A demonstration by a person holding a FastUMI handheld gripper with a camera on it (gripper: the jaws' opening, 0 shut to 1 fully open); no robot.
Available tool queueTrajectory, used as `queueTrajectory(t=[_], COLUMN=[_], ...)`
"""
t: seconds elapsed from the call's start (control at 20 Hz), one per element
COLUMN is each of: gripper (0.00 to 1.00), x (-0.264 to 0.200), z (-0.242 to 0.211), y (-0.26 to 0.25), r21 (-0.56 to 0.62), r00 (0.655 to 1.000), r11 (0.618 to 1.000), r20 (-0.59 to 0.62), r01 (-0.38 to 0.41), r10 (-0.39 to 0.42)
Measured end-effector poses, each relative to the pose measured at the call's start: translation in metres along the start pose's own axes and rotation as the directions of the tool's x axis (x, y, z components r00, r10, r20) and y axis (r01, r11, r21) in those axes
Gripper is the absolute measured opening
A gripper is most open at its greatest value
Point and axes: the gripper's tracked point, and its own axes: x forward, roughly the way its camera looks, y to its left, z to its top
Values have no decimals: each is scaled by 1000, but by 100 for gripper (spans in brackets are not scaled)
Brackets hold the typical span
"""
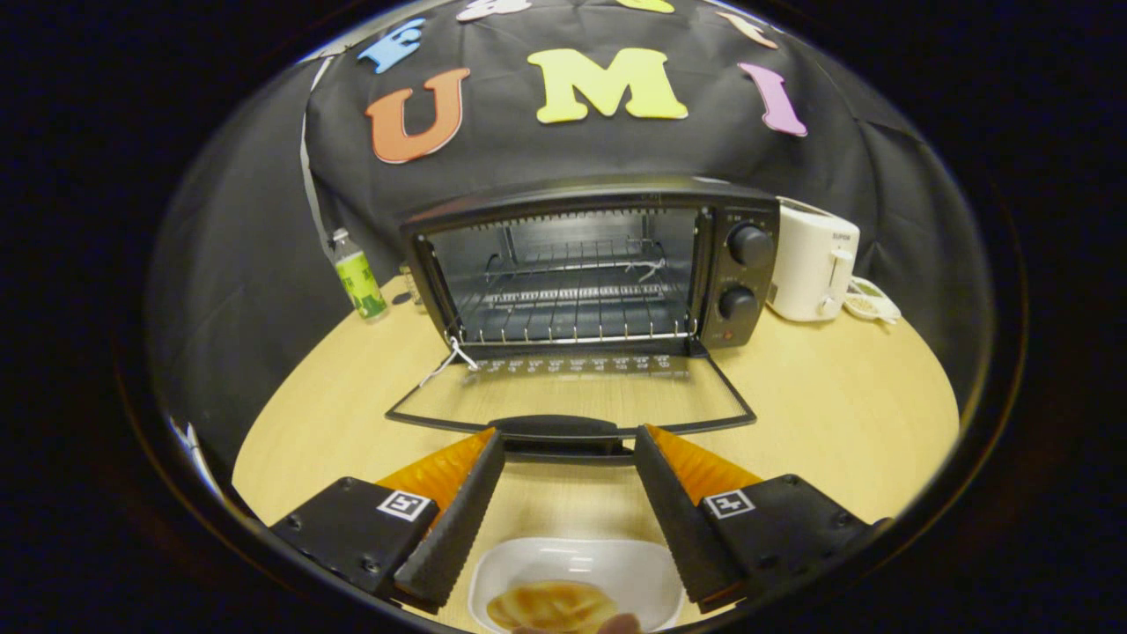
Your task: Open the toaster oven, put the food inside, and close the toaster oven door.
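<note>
A black toaster oven (731,264) stands at the back of the wooden table, with two knobs on its right panel. Its glass door (572,396) lies folded down flat toward me, handle (563,429) nearest the fingers, and the wire rack (572,304) inside is bare. My gripper (568,440) is open, its fingertips just short of the door handle, one on each side, holding nothing. Below and between the fingers, close to me, a white dish (634,568) holds a golden pastry-like food (550,606).
A white toaster (814,264) stands right of the oven, with a small dish (867,304) beside it. A bottle with a green label (357,277) stands left of the oven. The round table (845,414) has bare wood on both sides of the door.
</note>
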Motion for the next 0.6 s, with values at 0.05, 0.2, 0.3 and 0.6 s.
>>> queueTrajectory(t=[0.05,0.2,0.3,0.6], gripper=[97,96,98,100], x=[-1,-19,-42,-108], z=[1,7,7,-12], y=[1,0,5,2], r21=[1,-28,-50,-94], r00=[1000,997,990,944], r11=[1000,1000,998,985], r20=[6,73,134,286], r01=[-7,-7,-42,-144], r10=[7,9,49,165])
